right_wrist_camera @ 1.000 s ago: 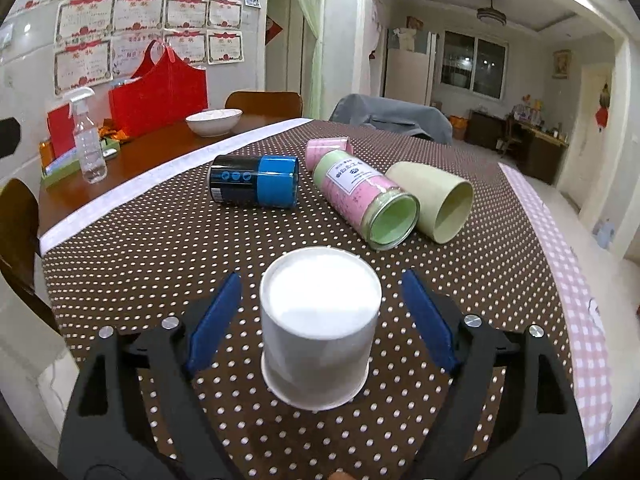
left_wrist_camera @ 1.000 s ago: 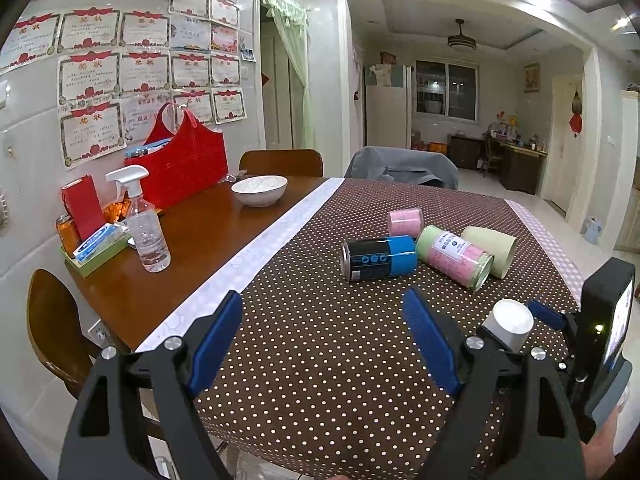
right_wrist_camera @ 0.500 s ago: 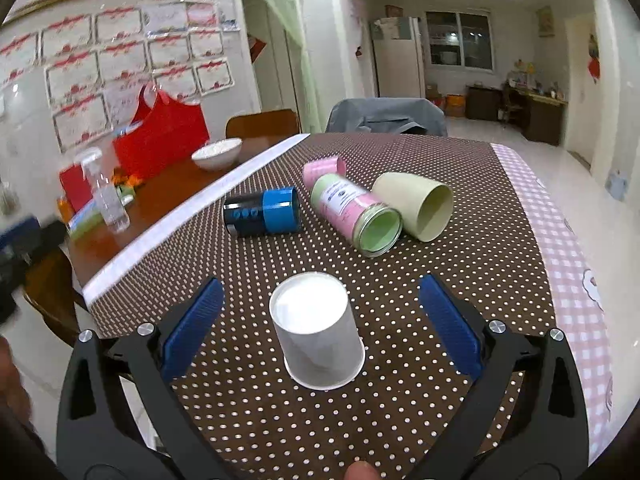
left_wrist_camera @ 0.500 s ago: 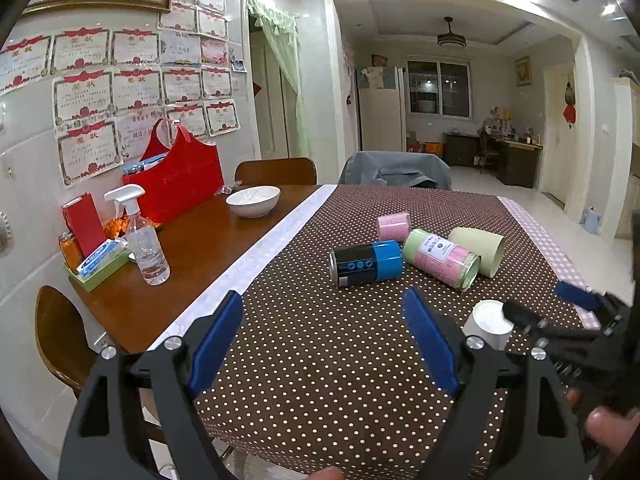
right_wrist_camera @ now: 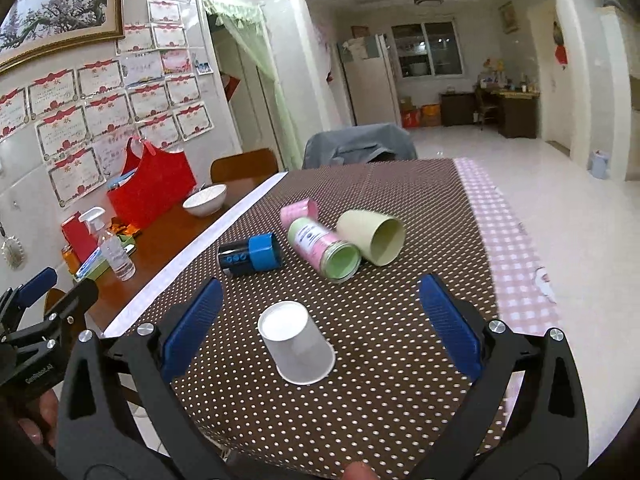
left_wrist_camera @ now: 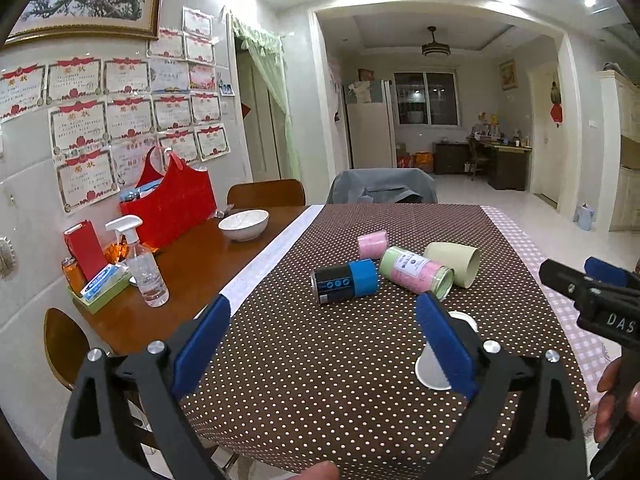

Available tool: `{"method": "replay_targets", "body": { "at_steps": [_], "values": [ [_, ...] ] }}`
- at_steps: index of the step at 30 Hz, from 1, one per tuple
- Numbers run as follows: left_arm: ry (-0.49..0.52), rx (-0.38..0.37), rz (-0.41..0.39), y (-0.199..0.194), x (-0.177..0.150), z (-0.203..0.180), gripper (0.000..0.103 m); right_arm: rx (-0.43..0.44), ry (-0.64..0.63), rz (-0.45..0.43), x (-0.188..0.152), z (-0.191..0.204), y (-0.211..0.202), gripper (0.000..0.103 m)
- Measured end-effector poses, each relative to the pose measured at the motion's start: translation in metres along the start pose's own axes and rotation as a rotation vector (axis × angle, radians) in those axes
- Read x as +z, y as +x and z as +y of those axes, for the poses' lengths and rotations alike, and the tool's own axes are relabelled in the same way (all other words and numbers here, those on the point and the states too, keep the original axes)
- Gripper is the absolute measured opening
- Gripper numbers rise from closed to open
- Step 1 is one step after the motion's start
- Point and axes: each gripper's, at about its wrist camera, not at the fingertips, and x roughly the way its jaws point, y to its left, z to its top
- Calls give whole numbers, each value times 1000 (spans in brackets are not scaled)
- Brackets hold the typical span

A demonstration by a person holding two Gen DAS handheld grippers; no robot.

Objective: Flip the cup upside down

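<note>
A white paper cup point(right_wrist_camera: 296, 346) stands upside down, mouth on the dotted brown tablecloth point(right_wrist_camera: 384, 408), near the table's front edge. My right gripper point(right_wrist_camera: 320, 320) is open and empty, raised above and behind the cup, apart from it. In the left wrist view the cup point(left_wrist_camera: 430, 364) is partly hidden behind my right finger. My left gripper point(left_wrist_camera: 320, 344) is open and empty over the cloth, left of the cup. The right gripper's tip point(left_wrist_camera: 592, 292) shows at the right edge of that view.
Lying on the cloth beyond the cup: a black and blue can point(right_wrist_camera: 250, 258), a pink and green jar point(right_wrist_camera: 324, 246), a pale green cup point(right_wrist_camera: 372, 236) and a pink cup point(right_wrist_camera: 298, 212). On the bare wood at left: white bowl point(right_wrist_camera: 205, 199), spray bottle point(right_wrist_camera: 114, 250), red bag point(right_wrist_camera: 154, 184).
My right gripper has pulled back and up from the upturned cup, which stays standing on the cloth. My left gripper has also risen and drawn back.
</note>
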Motion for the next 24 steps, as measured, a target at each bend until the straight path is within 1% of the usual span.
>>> {"method": "replay_targets", "body": {
  "at_steps": [5,11,19,24],
  "values": [
    [8,-10,-18,-14,2,-5,93,-34,-7,-36,1,-2,-22,97],
    [-10,-5,-26,-20,1,-5,93,-61,-36,-64,-2,5,-40,97],
    [-47,-10,-43,-31,1,-1,93,-70,-84,-93,-5,22,-49,97],
    [-55,-3,-57,-35,1,0,93,-75,-93,-100,-7,26,-51,97]
  ]
}}
